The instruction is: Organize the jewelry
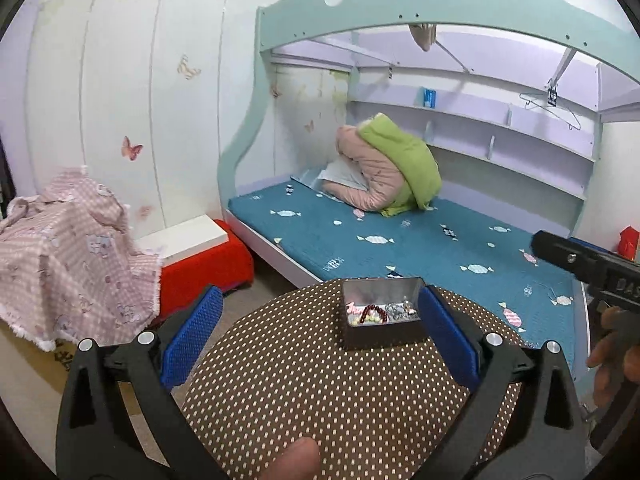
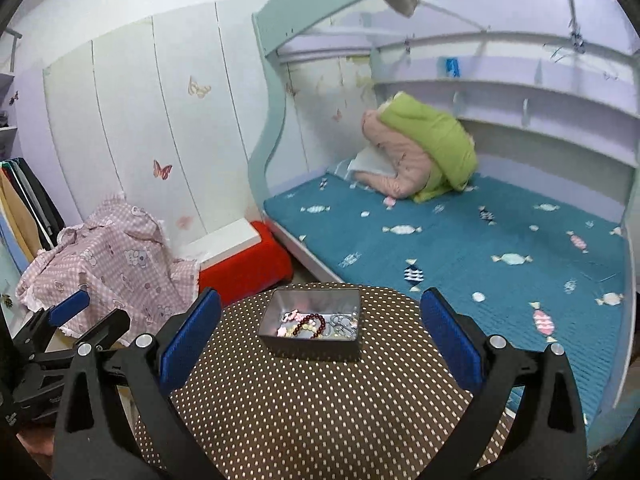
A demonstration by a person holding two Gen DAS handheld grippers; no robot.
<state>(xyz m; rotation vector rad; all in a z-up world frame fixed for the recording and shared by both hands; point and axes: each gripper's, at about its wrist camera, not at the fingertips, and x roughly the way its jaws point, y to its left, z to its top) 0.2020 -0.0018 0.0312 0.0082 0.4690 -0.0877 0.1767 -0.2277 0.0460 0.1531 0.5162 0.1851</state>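
Observation:
A small dark metal tin stands open on the far part of a round brown polka-dot table. Inside lie a dark red bead bracelet, a pink piece, pale beads and a silver chain. My left gripper hangs open above the table, short of the tin, with nothing between its blue pads. My right gripper is also open and empty, with the tin and bracelet ahead between its fingers. The left gripper shows at the left edge of the right wrist view.
Behind the table is a bunk bed with a teal candy-print mattress and a folded pink and green quilt. A red and white box and a pink checked cloth sit on the left. A hand shows at right.

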